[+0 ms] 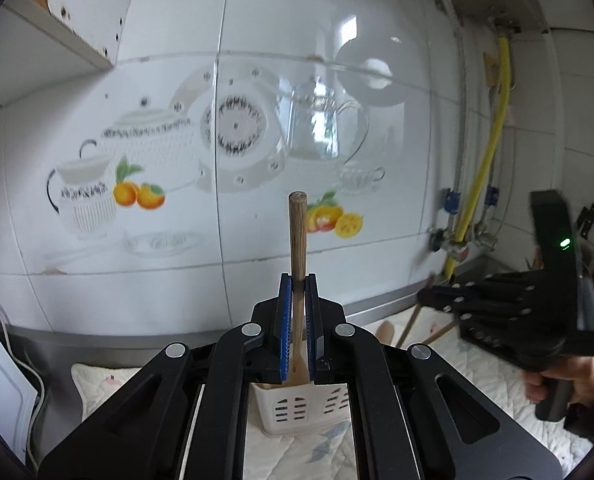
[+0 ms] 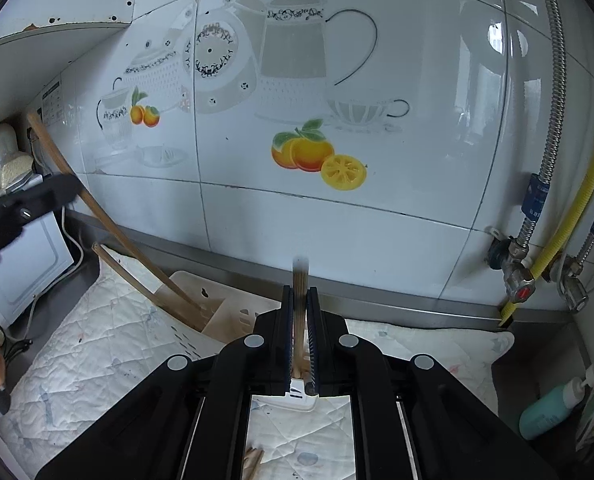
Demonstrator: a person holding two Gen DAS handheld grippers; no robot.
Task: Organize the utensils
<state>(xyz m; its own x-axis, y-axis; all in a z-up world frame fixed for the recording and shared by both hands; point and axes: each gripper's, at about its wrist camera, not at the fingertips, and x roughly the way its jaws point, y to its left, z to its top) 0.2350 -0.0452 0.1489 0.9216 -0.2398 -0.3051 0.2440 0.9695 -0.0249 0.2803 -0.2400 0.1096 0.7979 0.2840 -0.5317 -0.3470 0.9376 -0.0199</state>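
Your left gripper has its blue-padded jaws closed tight on a long round wooden utensil handle, held upright with its lower end sunk into a cream slotted plastic utensil caddy directly below, a grip that looks chosen to steer the tool straight down into the compartment. Your right gripper has its jaws narrowed on a second pale wooden stick, also upright, with a thin gap showing on one side (so how firm the pinch is cannot be told), above a small white slotted container edge. From the right wrist camera the caddy appears to stand on a white quilted cloth covering the counter, near the tiled wall printed with teapots and oranges, and it already holds two long wooden handles leaning left; one passes through the left gripper. The working ends of both gripped utensils are hidden behind the gripper bodies, so what kind of tools they are cannot be told. Something brown and wooden is cut off at the bottom edge of the right view. The right gripper seen from the left camera is blurred
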